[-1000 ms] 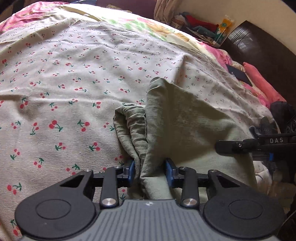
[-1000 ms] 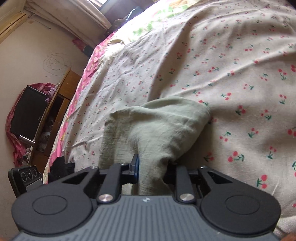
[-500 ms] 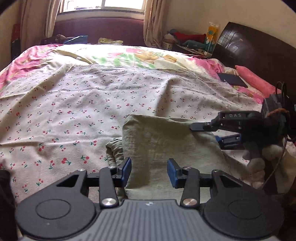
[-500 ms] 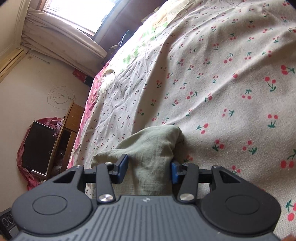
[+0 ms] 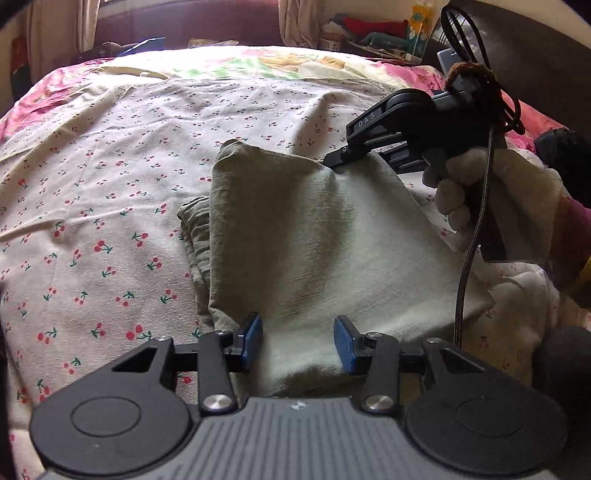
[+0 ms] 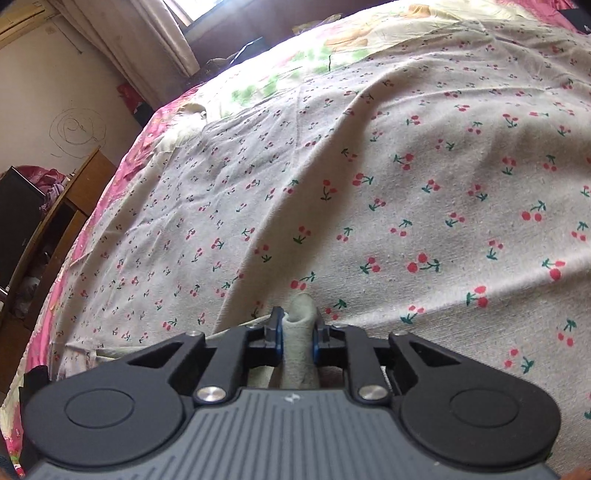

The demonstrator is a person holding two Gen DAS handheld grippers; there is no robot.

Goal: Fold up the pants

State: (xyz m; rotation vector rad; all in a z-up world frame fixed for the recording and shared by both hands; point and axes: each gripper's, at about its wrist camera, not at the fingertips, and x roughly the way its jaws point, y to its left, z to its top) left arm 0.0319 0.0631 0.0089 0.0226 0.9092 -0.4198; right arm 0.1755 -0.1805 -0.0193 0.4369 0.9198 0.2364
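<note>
Where right tongs (image 5: 334, 162) pinch pants (image 5: 314, 236), casing reads "DAS".

Open cherry-print sheet (image 5: 110, 206) left of pants (image 5: 314, 236); right hand-held gripper (image 5: 334, 162) blocks right side.

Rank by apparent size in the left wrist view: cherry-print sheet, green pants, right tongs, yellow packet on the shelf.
1. cherry-print sheet
2. green pants
3. right tongs, nearer than the packet
4. yellow packet
</note>
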